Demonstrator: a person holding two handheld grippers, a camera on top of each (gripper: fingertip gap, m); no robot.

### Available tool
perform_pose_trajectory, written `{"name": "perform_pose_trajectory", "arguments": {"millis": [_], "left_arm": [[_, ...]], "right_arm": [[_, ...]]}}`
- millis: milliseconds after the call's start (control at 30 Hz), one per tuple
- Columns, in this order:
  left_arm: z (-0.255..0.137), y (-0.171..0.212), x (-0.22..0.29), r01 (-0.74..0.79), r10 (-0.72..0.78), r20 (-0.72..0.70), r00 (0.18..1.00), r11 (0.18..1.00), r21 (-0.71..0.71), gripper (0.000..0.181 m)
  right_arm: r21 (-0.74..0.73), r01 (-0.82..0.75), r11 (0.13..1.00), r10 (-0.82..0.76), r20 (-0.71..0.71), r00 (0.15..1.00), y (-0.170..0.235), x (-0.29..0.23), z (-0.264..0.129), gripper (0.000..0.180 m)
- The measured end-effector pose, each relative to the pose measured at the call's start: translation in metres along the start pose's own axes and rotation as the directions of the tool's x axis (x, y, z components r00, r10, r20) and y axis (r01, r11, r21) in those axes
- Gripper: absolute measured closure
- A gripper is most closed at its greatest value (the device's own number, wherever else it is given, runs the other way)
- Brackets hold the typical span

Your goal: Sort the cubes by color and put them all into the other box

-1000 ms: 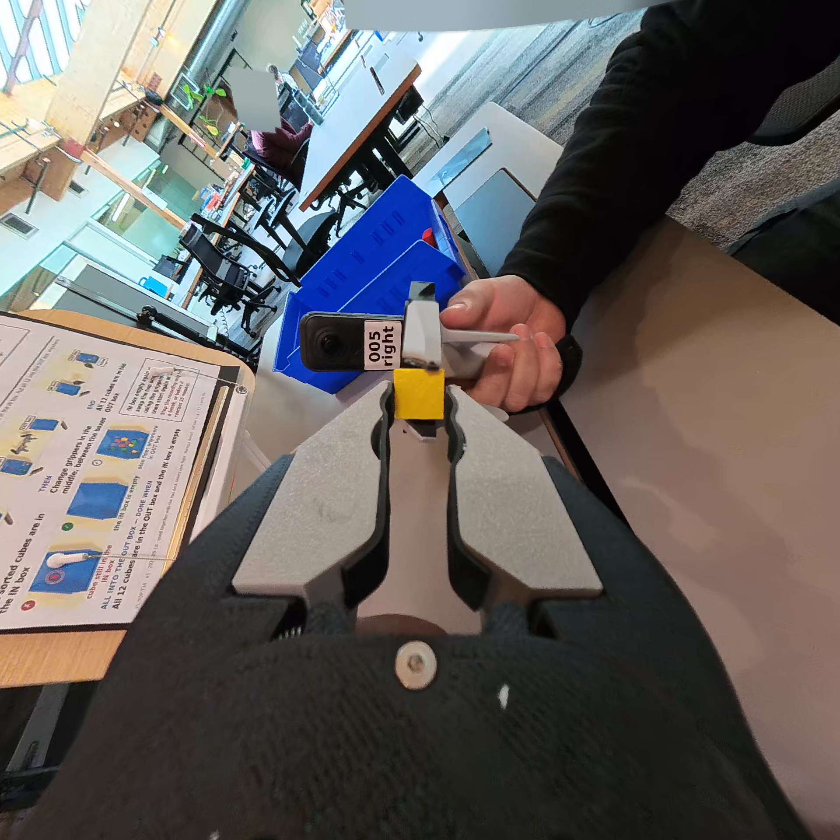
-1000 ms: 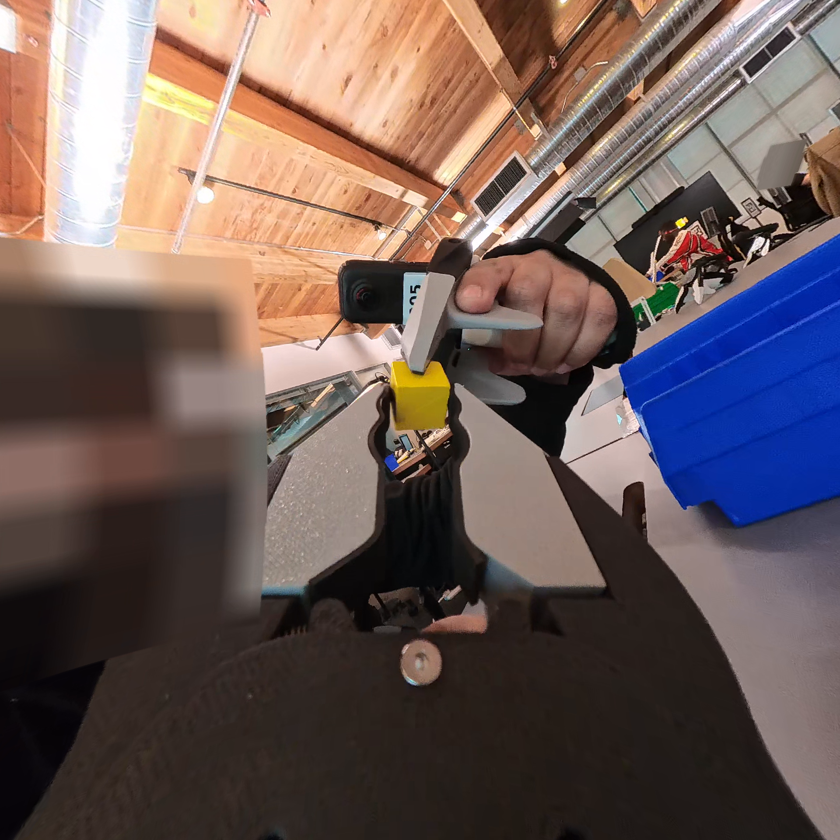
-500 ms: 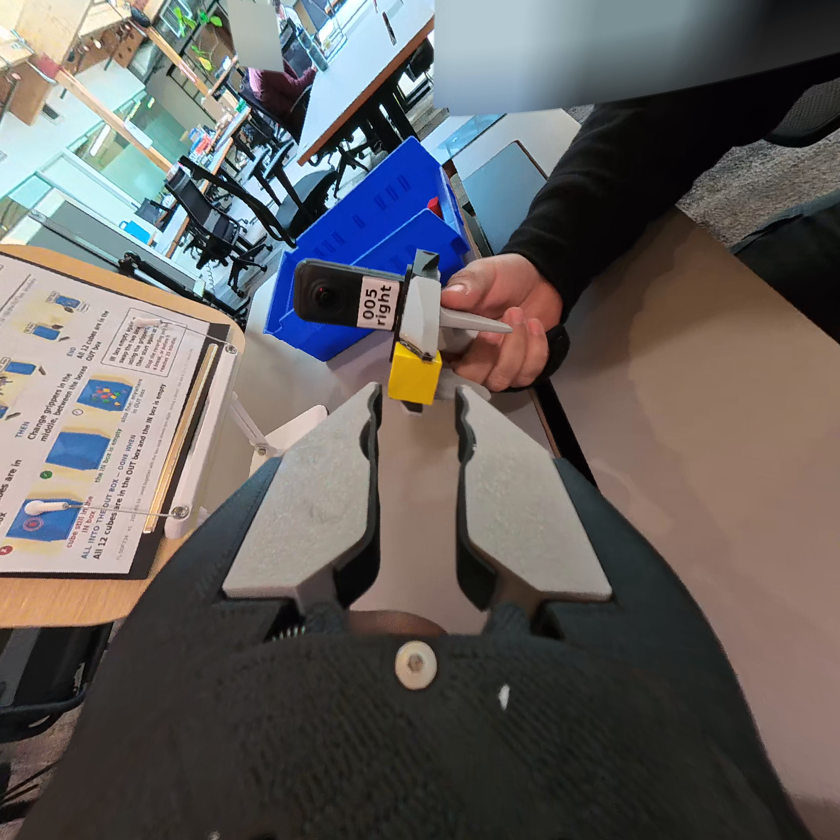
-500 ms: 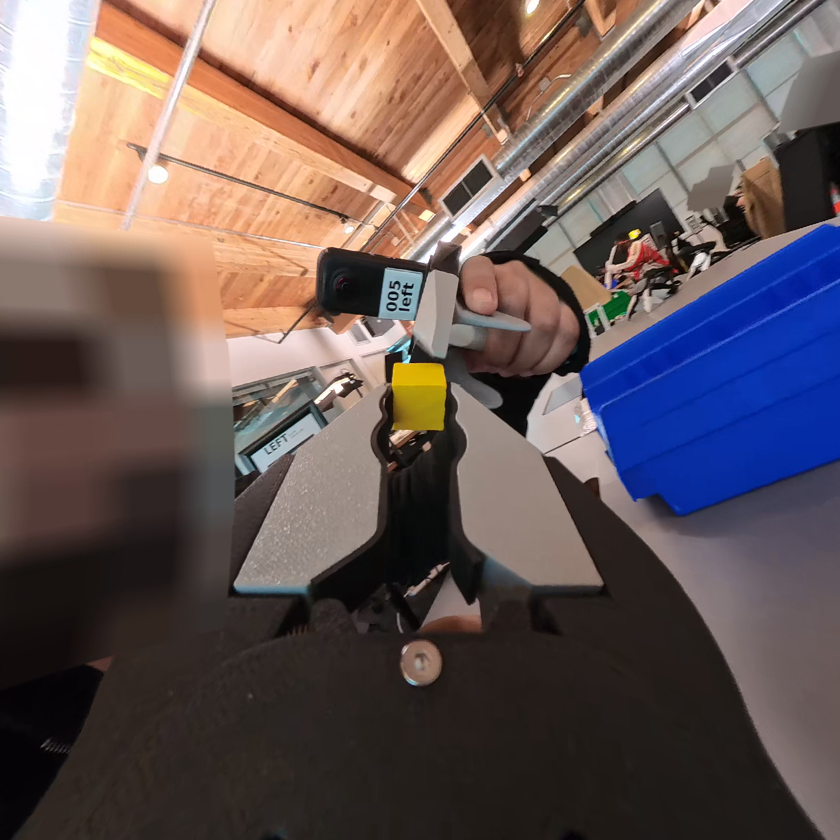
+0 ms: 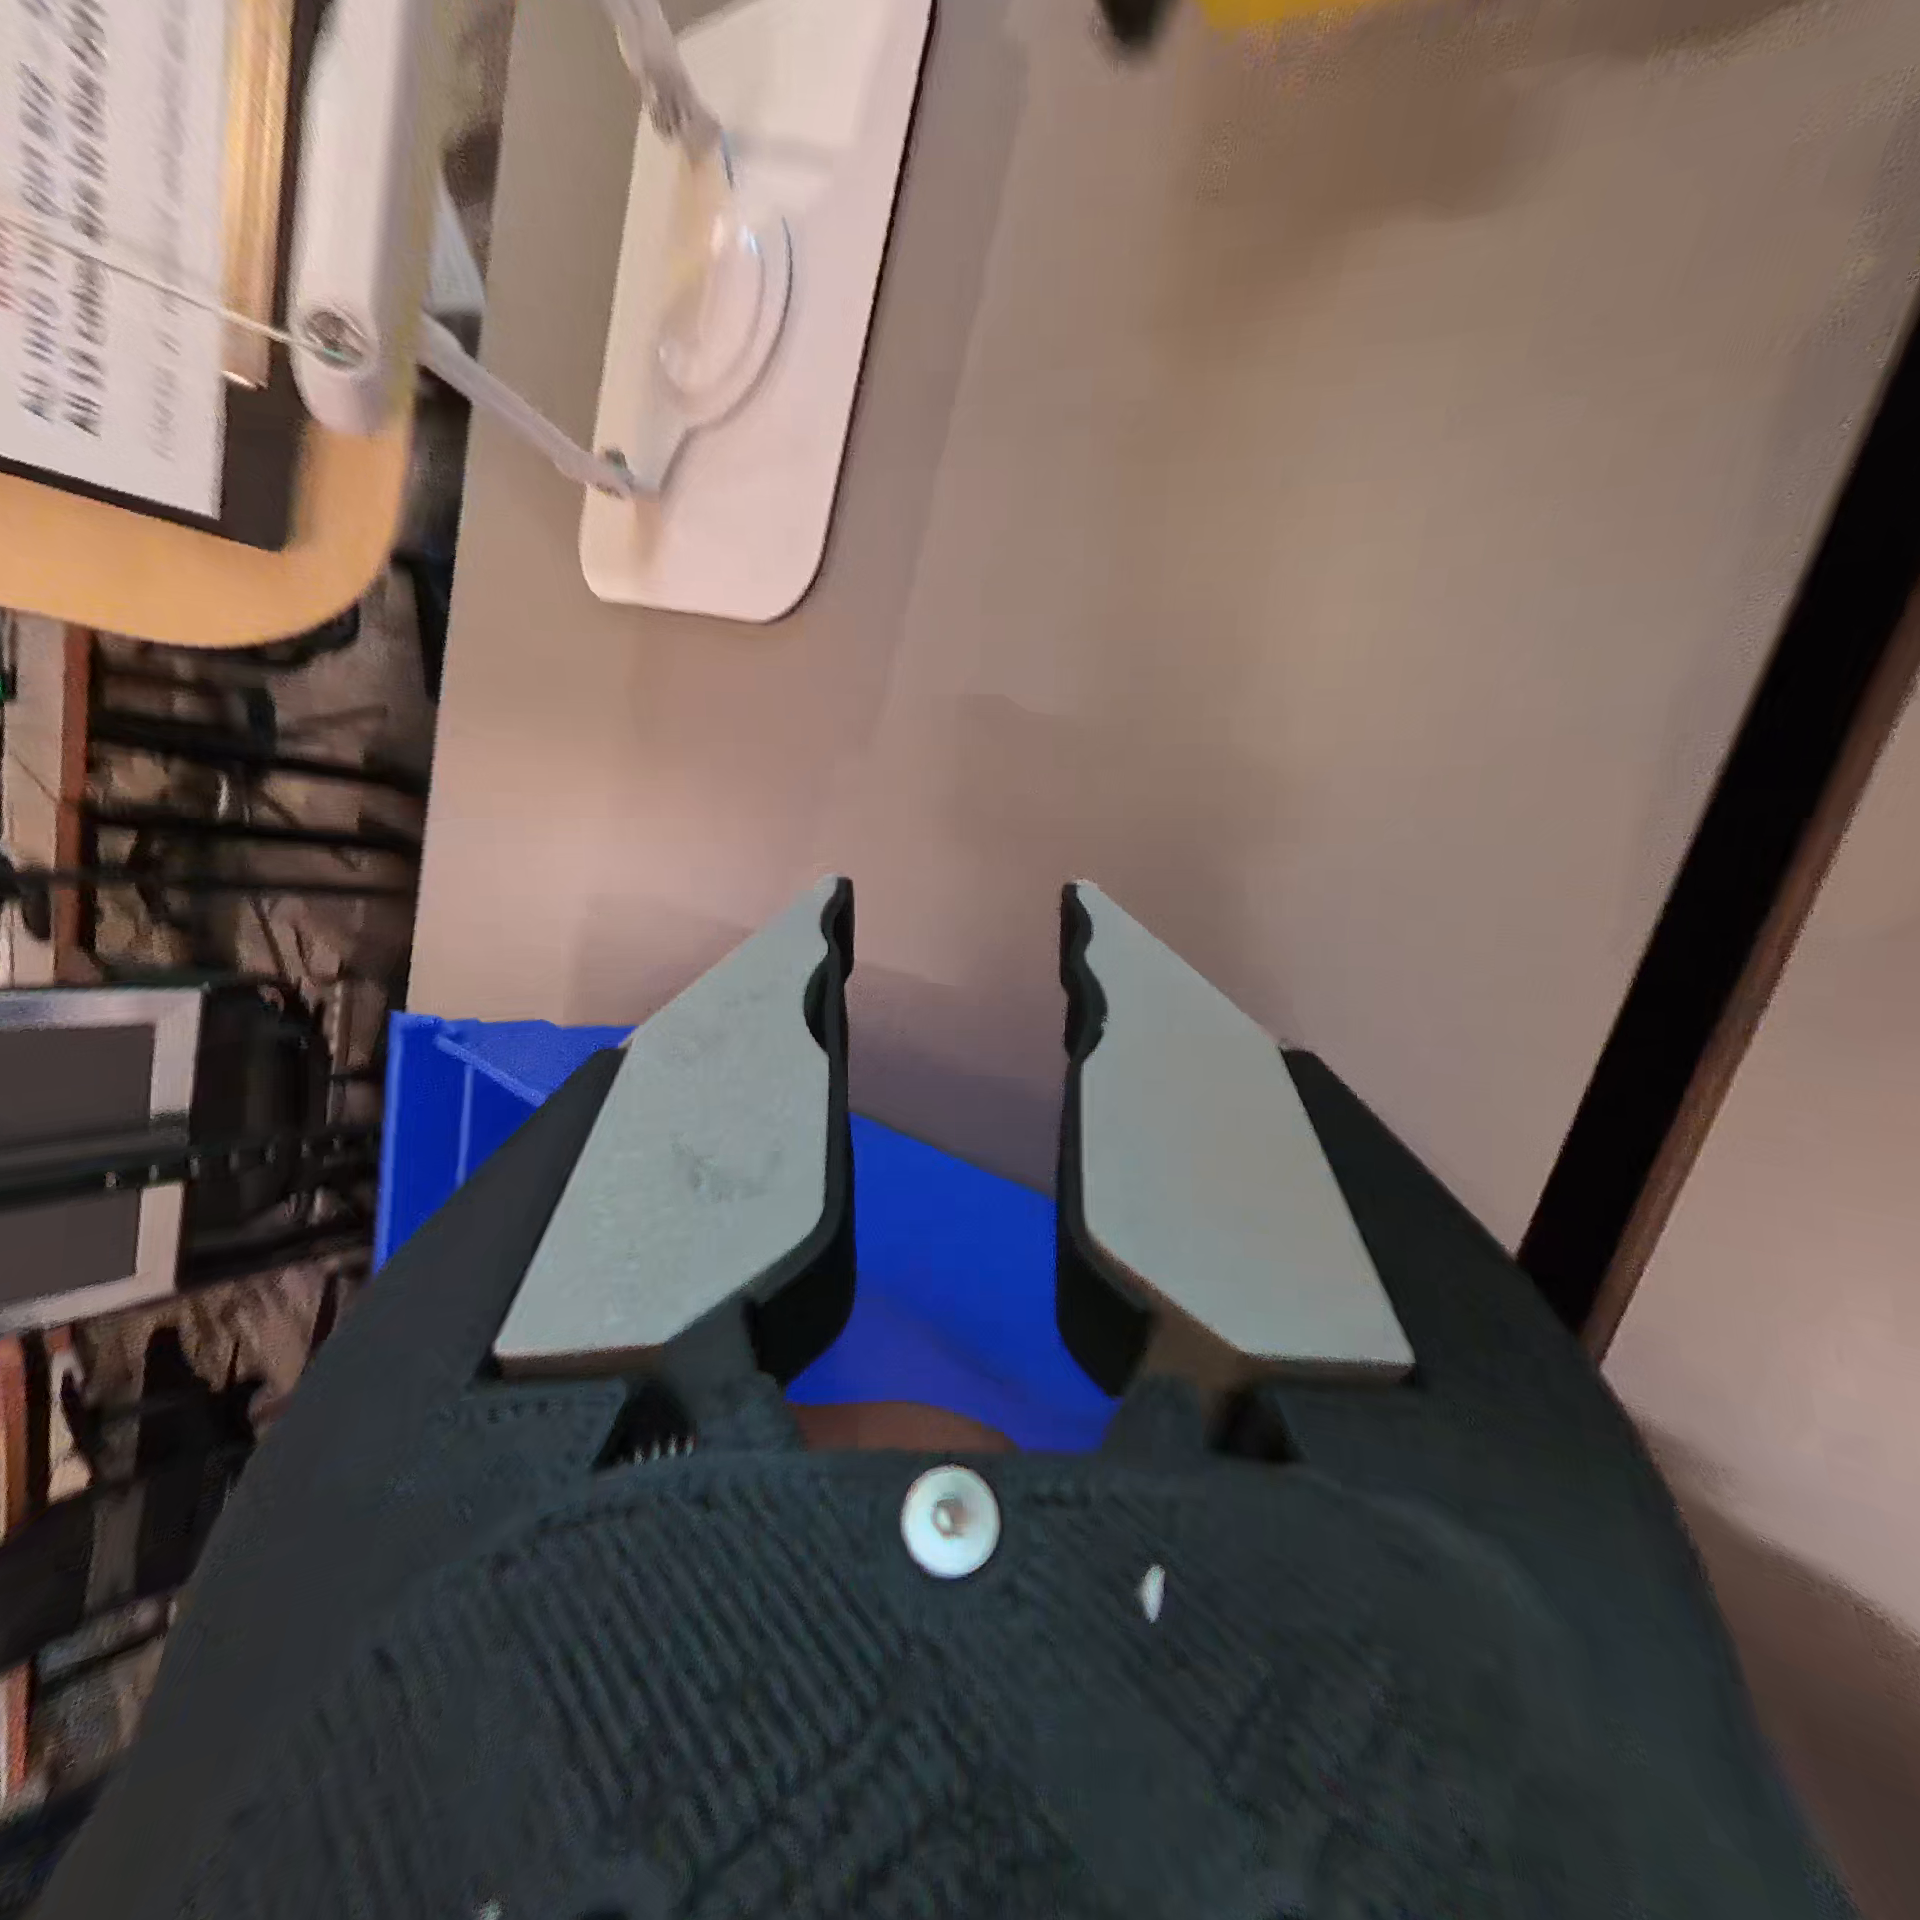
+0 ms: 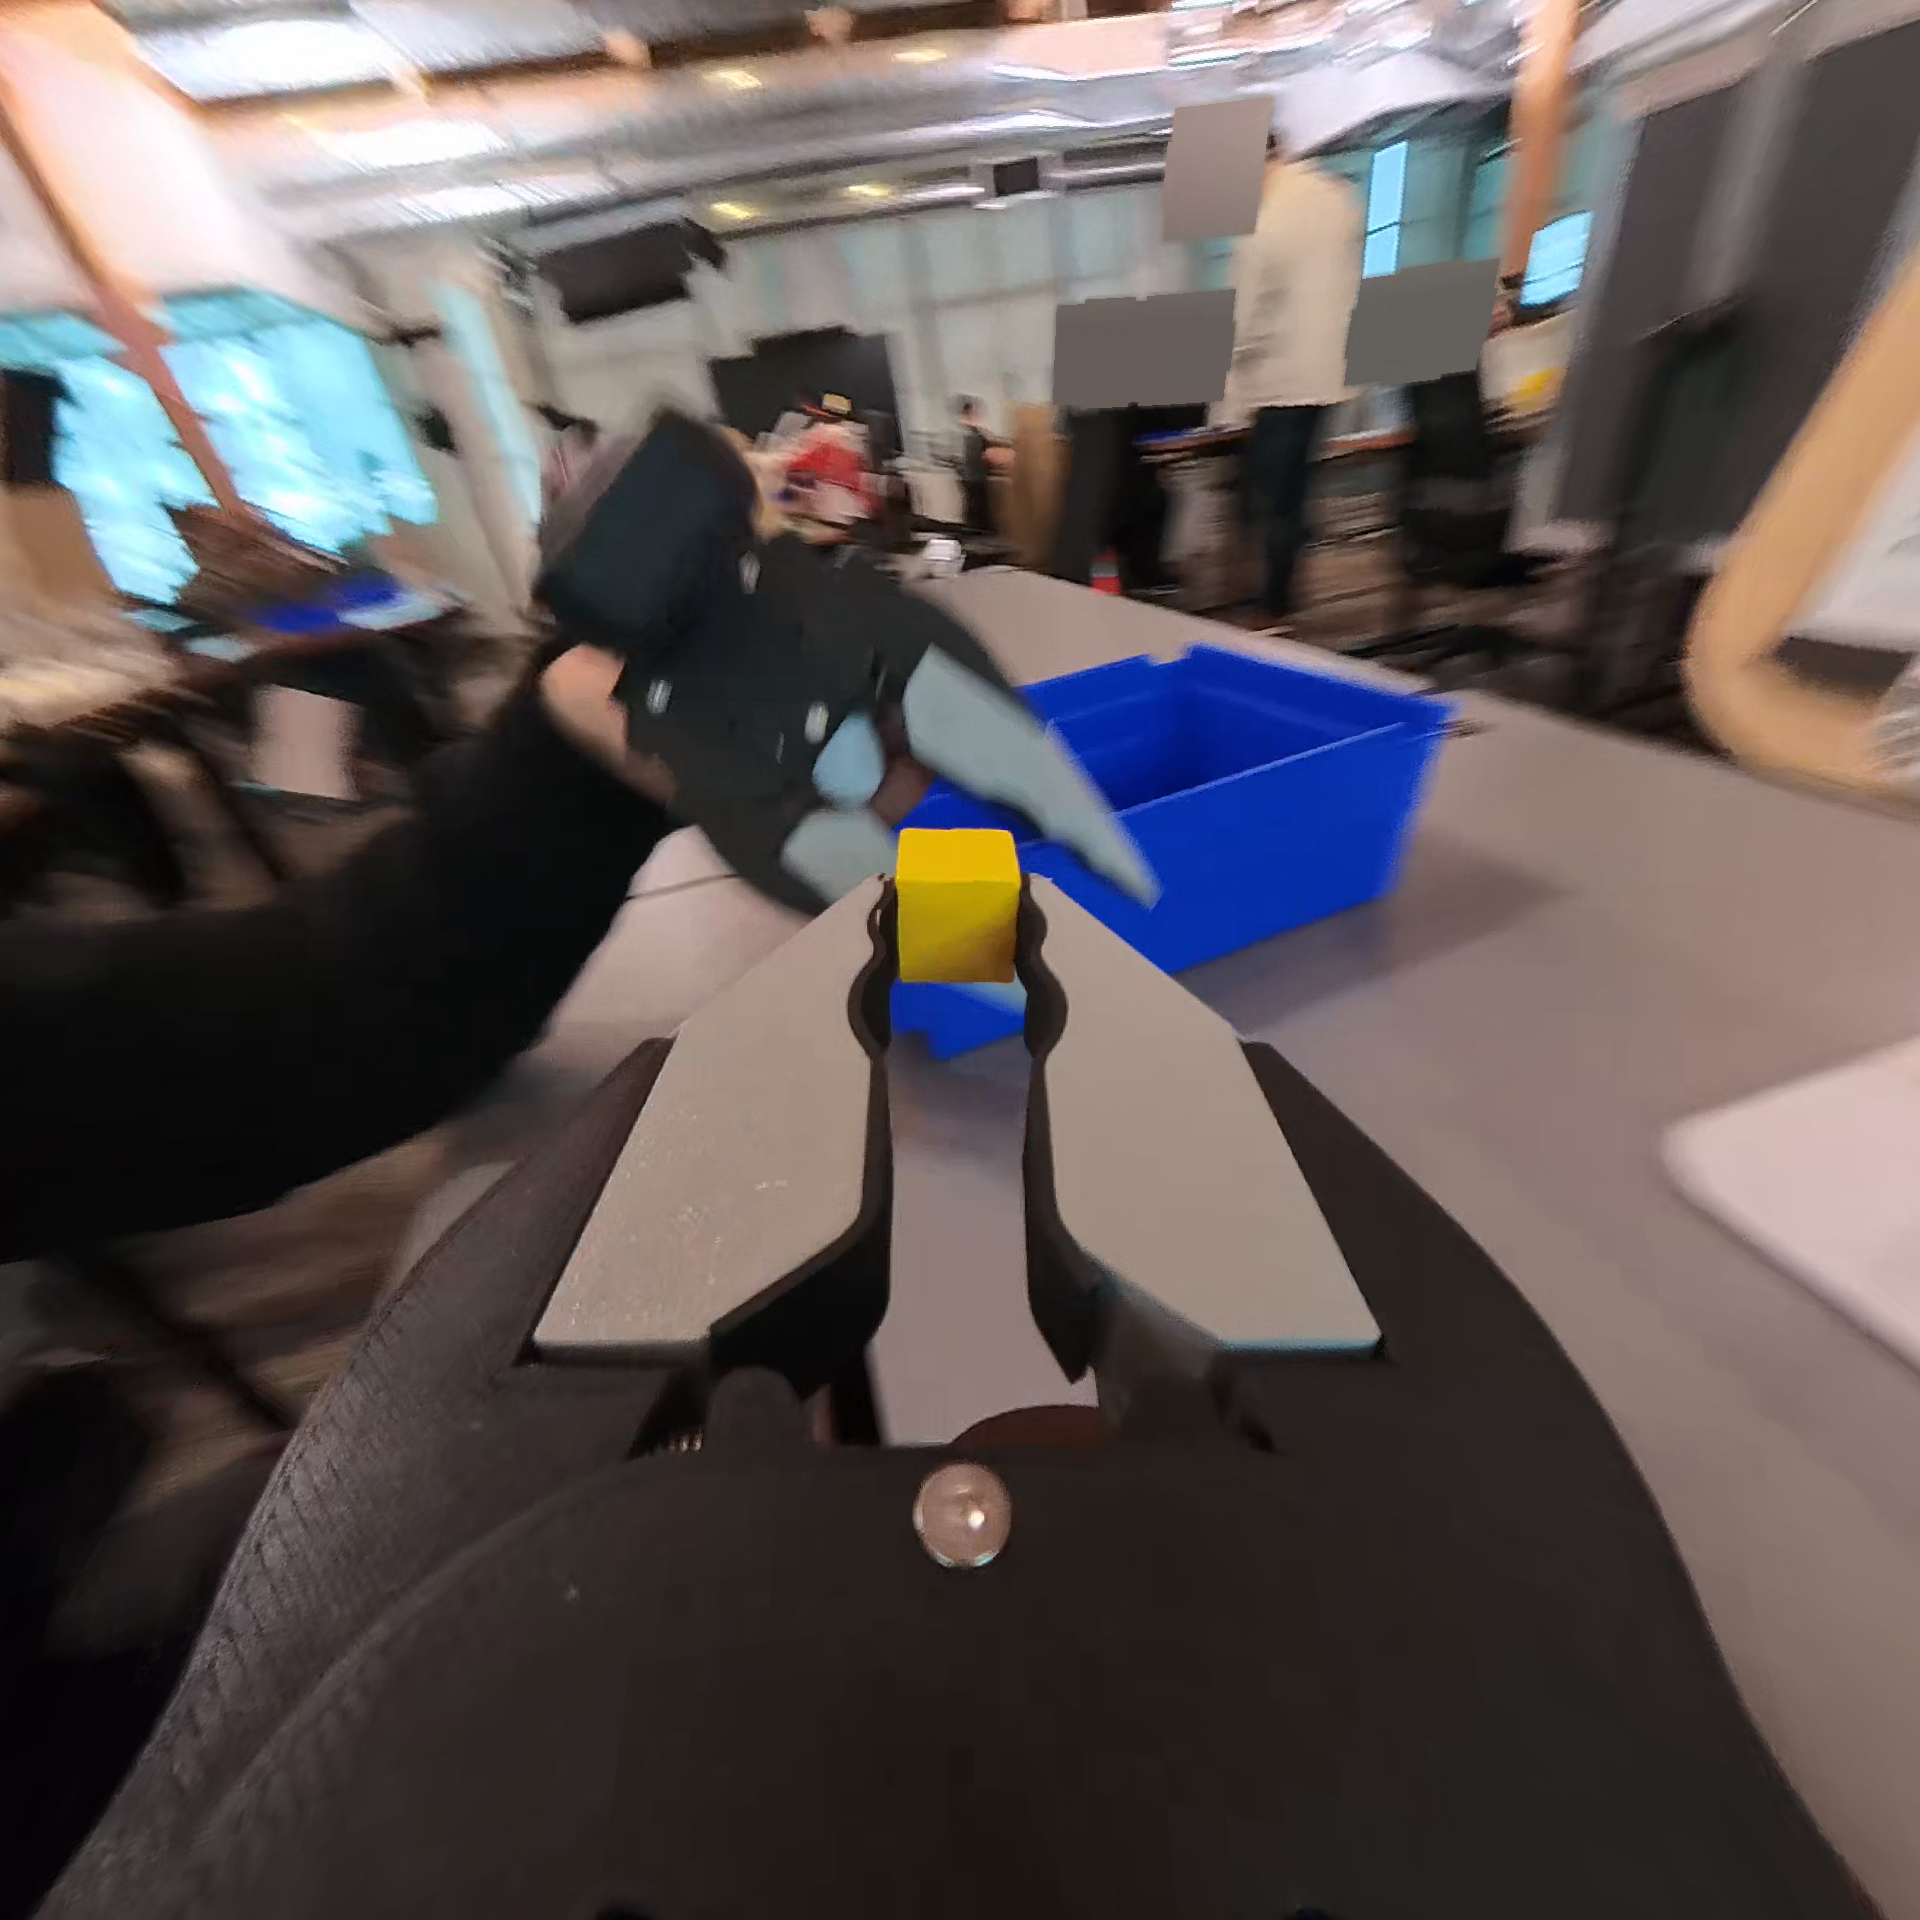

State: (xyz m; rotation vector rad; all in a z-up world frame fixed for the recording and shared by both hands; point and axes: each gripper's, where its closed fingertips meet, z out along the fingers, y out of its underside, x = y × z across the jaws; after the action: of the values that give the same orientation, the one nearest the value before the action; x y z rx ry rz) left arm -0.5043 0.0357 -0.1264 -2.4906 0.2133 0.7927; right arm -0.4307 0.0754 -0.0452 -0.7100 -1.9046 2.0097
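Note:
My right gripper (image 6: 956, 914) is shut on a yellow cube (image 6: 956, 904), held above the grey table. Behind it stands a blue box (image 6: 1278, 821); its inside is not visible from here. My left gripper (image 5: 956, 914) is open and empty, pointing down at the table over the near end of a blue box (image 5: 935, 1247) that shows between its fingers. In the right wrist view the left gripper (image 6: 997, 769) is a blurred shape in front of the blue box, held by a dark-sleeved arm. A blurred yellow patch (image 5: 1278, 8) sits at the top edge of the left wrist view.
A white pad with a clear stand foot (image 5: 727, 312) lies on the table ahead of the left gripper. A wooden board with an instruction sheet (image 5: 114, 260) is at the left. A dark gap between tables (image 5: 1714, 883) runs at the right. People stand in the blurred background.
The left gripper let go of the yellow cube, opened and swung down toward the table. The right gripper kept the cube and turned toward the blue box.

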Motion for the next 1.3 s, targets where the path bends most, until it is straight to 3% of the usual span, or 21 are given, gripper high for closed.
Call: {"name": "perform_pose_trajectory", "arguments": {"millis": [100, 233, 367, 433, 533, 633, 700, 800, 967, 1300], "left_arm": [[0.024, -0.01, 0.014, 0.105, -0.105, 0.073, 0.992, 0.994, -0.001, 0.143], [0.041, -0.027, 0.043, 0.2, -0.201, 0.07, 0.977, 0.98, 0.023, 0.144], [0.05, -0.058, 0.088, 0.277, -0.27, -0.081, 0.96, 0.954, 0.11, 0.146], [0.057, -0.06, 0.096, 0.23, -0.227, -0.037, 0.973, 0.968, 0.103, 0.146], [0.065, -0.059, 0.106, 0.168, -0.168, 0.003, 0.986, 0.983, 0.075, 0.151], [0.068, -0.062, 0.106, 0.178, -0.179, 0.001, 0.984, 0.98, 0.083, 0.152], [0.068, -0.06, 0.102, 0.185, -0.187, 0.021, 0.982, 0.98, 0.075, 0.149], [0.068, -0.059, 0.094, 0.206, -0.211, 0.05, 0.976, 0.974, 0.091, 0.149], [0.071, -0.054, 0.083, 0.234, -0.243, 0.086, 0.966, 0.966, 0.111, 0.149], [0.076, -0.049, 0.086, 0.239, -0.246, 0.072, 0.966, 0.966, 0.095, 0.151]], "right_arm": [[0.009, 0.081, 0.997, -0.08, -0.103, 0.991, -0.015, 0.01, -0.013, 0.161], [0.071, 0.16, 0.985, -0.141, -0.22, 0.965, -0.048, 0.026, -0.046, 0.161], [0.242, 0.22, 0.945, -0.132, -0.332, 0.934, -0.107, 0.042, -0.118, 0.161], [0.255, 0.283, 0.925, -0.13, -0.488, 0.863, -0.129, 0.067, -0.17, 0.161], [0.148, 0.361, 0.921, -0.112, -0.787, 0.607, -0.139, 0.125, -0.268, 0.161], [-0.022, 0.2, 0.979, -0.1, -0.916, 0.389, -0.108, 0.192, -0.336, 0.161], [-0.138, 0.022, 0.99, -0.138, -0.942, 0.305, -0.073, 0.232, -0.357, 0.161], [-0.309, -0.236, 0.921, -0.255, -0.938, 0.234, -0.018, 0.278, -0.375, 0.161], [-0.403, -0.477, 0.781, -0.308, -0.913, 0.268, 0.044, 0.314, -0.381, 0.161], [-0.409, -0.545, 0.732, -0.313, -0.912, 0.265, 0.069, 0.338, -0.39, 0.16]]}}
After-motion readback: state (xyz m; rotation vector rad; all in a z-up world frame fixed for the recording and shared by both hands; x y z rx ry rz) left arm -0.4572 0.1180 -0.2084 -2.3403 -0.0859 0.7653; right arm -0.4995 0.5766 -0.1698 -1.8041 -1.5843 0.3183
